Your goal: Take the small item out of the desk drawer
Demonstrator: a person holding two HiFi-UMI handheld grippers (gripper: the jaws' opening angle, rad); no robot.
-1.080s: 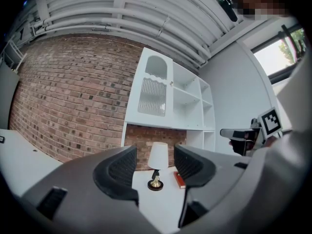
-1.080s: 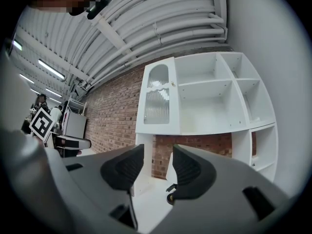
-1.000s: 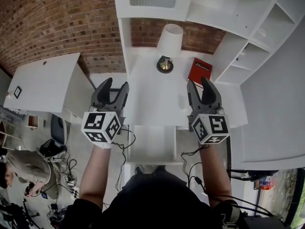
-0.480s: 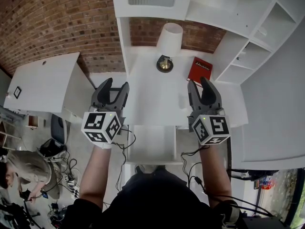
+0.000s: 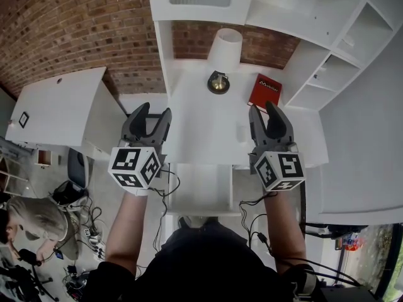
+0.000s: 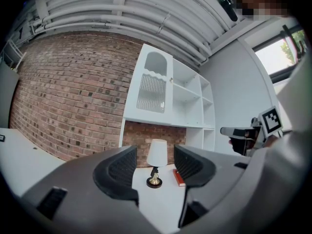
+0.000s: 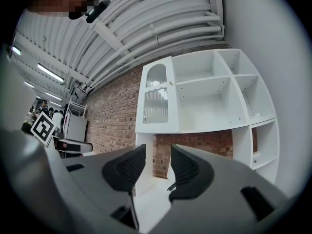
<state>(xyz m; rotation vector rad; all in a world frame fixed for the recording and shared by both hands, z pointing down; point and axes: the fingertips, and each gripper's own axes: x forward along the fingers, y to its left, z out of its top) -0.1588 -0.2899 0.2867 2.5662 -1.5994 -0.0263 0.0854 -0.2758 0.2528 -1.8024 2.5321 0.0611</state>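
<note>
In the head view, the left gripper [image 5: 155, 111] and the right gripper [image 5: 262, 107] hover level over the white desk [image 5: 201, 134], both nearer the person than the table lamp [image 5: 224, 52], one to each side of it. A red book [image 5: 264, 92] lies on the desk just right of the lamp, close ahead of the right gripper's tips. A white drawer [image 5: 201, 190] juts from the desk's front edge, straight towards the person from the lamp and between the two marker cubes; the small item cannot be made out in it from here. A white shelf unit [image 5: 327, 36] rises right of the lamp and a brick wall [image 5: 75, 24] stands left of and behind it. In the left gripper view, the jaws stand apart with nothing between them; the lamp shows through the gap, the book just right of its base, and a ribbed glass cabinet door [image 6: 152, 92] hangs above the lamp. In the right gripper view, the jaws have just been closing a little yet stand apart, with only bare desk and brick between them, nothing gripped; the drawer and the small item lie outside this view
</note>
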